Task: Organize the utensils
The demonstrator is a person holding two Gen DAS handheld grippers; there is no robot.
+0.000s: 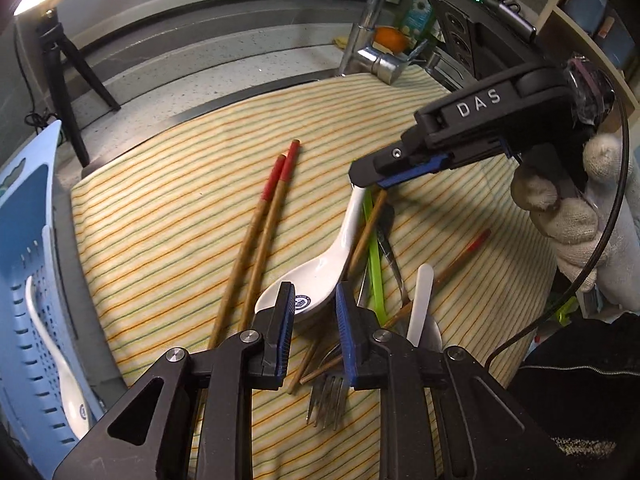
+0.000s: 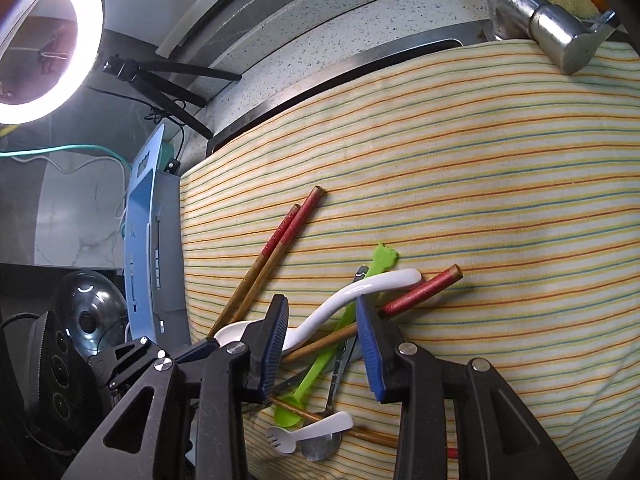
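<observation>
A white ceramic spoon [image 1: 320, 276] lies on the striped cloth [image 1: 160, 200] across a heap of utensils. My left gripper [image 1: 316, 312] hovers over its bowl, jaws a little apart and not pressing on it. My right gripper [image 2: 322, 320] straddles the spoon's handle [image 2: 360, 288] with a gap on both sides. From the left wrist view its tips [image 1: 362, 178] sit just above the handle's end. A pair of red-tipped chopsticks [image 1: 264, 220] lies to the left. Under the spoon are a green plastic spoon [image 2: 320, 364], another red-tipped chopstick [image 2: 420, 290], a metal fork [image 1: 326, 400] and a small white plastic fork [image 2: 308, 436].
A blue perforated basket [image 1: 24, 280] stands at the cloth's left edge with a white spoon [image 1: 52, 340] in it. A chrome faucet [image 2: 552, 28] rises at the far side. A ring light [image 2: 52, 60] on a tripod stands at the back left. A gloved hand [image 1: 580, 220] holds the right gripper.
</observation>
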